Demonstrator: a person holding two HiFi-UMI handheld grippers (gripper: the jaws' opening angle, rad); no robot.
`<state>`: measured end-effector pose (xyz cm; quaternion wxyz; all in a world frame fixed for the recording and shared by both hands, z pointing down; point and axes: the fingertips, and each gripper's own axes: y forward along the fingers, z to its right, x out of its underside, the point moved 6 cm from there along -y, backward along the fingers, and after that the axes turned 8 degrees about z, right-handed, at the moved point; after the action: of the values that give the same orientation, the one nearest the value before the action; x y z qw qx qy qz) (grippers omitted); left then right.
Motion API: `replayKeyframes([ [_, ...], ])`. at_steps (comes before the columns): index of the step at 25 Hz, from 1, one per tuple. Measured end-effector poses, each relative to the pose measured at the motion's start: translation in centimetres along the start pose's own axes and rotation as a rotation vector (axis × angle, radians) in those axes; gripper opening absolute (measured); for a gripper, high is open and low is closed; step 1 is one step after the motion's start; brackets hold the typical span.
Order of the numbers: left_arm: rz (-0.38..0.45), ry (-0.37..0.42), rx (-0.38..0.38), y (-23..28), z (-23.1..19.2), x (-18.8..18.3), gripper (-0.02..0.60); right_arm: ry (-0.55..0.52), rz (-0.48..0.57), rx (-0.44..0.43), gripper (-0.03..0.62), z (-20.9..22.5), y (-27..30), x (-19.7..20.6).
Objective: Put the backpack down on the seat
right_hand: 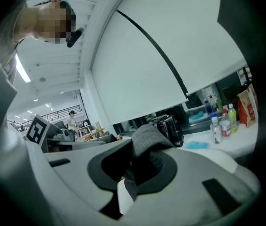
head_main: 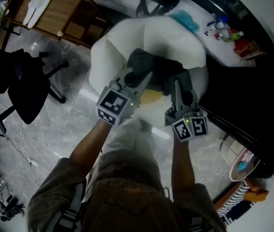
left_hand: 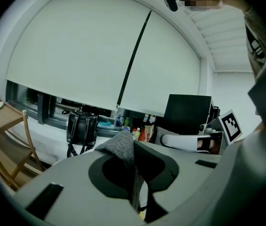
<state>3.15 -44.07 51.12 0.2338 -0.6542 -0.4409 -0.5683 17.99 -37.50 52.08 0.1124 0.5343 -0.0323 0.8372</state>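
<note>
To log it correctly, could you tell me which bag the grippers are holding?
The grey backpack, pinched by the left gripper and right gripper at the white seat; the black bag stands alone on the ledge.

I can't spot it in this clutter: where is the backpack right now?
In the head view the dark grey backpack is mid-frame over the white seat, its fabric pinched by the left gripper and the right gripper.

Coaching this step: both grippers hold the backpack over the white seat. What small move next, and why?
Probably lower both together: the left gripper and right gripper are shut on the backpack, which hangs over the white seat, not clearly resting.
</note>
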Motion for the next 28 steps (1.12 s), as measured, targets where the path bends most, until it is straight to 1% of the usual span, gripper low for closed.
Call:
replayKeyframes([
  [3, -0.003, 0.007, -0.004, 0.0, -0.6, 0.3, 0.031, 0.011, -0.003, 0.007, 0.031, -0.1, 0.4, 0.3],
  [8, -0.005, 0.008, -0.01, 0.8, -0.9, 0.9, 0.031, -0.008, -0.022, 0.037, 0.032, 0.5, 0.7, 1.1],
  [14, 0.01, 0.011, -0.024, 2.6, -1.8, 2.1, 0.031, -0.011, -0.022, 0.061, 0.032, 1.9, 1.8, 2.7],
  [19, 0.027, 0.032, -0.027, 4.1, -2.8, 3.1, 0.031, -0.021, -0.016, 0.066, 0.032, 3.1, 3.2, 3.9],
  [28, 0.042, 0.036, -0.036, 6.6, -4.5, 6.2, 0.031, -0.027, -0.009, 0.069, 0.032, 5.9, 5.3, 6.8],
])
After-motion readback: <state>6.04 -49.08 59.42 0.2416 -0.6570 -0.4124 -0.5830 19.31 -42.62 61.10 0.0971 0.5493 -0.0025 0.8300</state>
